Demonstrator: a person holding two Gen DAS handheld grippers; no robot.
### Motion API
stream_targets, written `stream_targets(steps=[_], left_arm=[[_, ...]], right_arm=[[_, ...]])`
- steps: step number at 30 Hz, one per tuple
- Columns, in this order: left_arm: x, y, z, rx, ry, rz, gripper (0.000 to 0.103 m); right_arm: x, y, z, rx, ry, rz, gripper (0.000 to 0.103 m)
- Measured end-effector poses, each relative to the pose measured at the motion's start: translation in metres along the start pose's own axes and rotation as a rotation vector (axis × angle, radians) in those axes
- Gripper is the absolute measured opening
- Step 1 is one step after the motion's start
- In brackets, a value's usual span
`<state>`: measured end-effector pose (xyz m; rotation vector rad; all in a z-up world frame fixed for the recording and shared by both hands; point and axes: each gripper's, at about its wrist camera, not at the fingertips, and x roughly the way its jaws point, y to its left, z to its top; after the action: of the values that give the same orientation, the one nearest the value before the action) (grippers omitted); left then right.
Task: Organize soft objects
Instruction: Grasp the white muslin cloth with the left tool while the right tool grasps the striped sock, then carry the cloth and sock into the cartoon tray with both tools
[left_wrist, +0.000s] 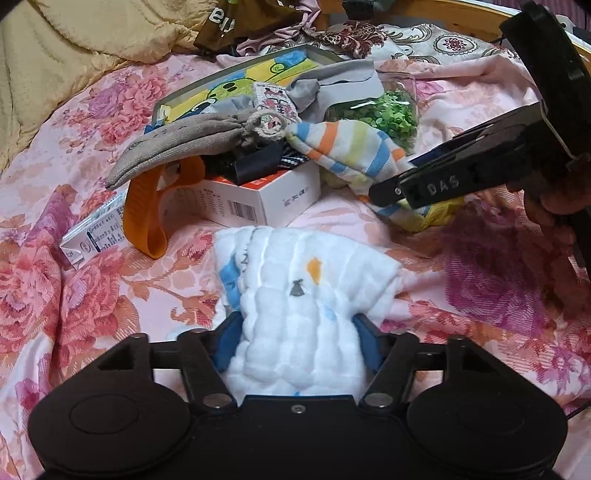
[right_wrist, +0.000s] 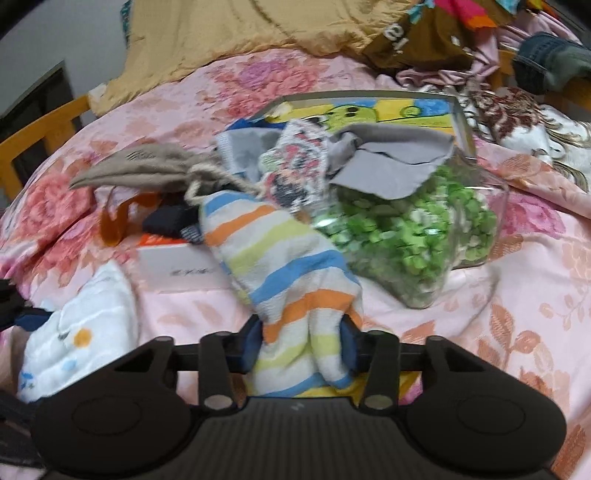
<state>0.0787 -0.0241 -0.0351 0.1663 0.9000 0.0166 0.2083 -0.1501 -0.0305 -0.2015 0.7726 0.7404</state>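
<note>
A white quilted cloth with small orange and blue prints lies on the floral bed sheet. My left gripper is shut on its near end, and the blue pads press into both sides. A striped sock in blue, orange and yellow runs from the pile down into my right gripper, which is shut on its lower end. In the left wrist view the right gripper reaches in from the right over the sock. The white cloth shows at lower left in the right wrist view.
The pile behind holds a tan drawstring pouch, a grey cloth, a small patterned cloth, a clear jar of green bits, a white box, an orange strap, a carton and a cartoon-printed tray. A yellow blanket lies at the back left.
</note>
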Motion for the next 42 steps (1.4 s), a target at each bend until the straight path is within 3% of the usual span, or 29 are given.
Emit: stream_targets(steps=[3, 7, 11, 21, 27, 36, 42], left_arm=[[-0.003, -0.004, -0.001, -0.009, -0.004, 0.007, 0.052], [-0.012, 0.000, 0.002, -0.060, -0.022, 0.007, 0.023], [-0.019, 0.015, 0.005, -0.160, -0.034, -0.027, 0.017], [-0.039, 0.038, 0.008, -0.287, -0.062, -0.127, 0.016], [-0.059, 0.051, 0.024, -0.290, -0.088, -0.145, 0.016], [-0.085, 0.077, 0.064, -0.309, -0.164, -0.104, 0.016], [-0.091, 0.102, 0.106, -0.361, -0.225, -0.030, 0.016]], right_arm=[[-0.004, 0.012, -0.002, -0.047, -0.002, 0.001, 0.029], [-0.014, 0.018, -0.004, -0.049, -0.033, 0.035, 0.024], [-0.027, 0.019, -0.006, -0.023, -0.062, 0.085, 0.022], [-0.063, 0.025, -0.005, 0.004, -0.179, 0.164, 0.021], [-0.084, 0.027, -0.002, 0.002, -0.251, 0.170, 0.021], [-0.104, 0.014, 0.025, 0.072, -0.324, 0.173, 0.021], [-0.105, 0.000, 0.059, 0.082, -0.328, 0.142, 0.021]])
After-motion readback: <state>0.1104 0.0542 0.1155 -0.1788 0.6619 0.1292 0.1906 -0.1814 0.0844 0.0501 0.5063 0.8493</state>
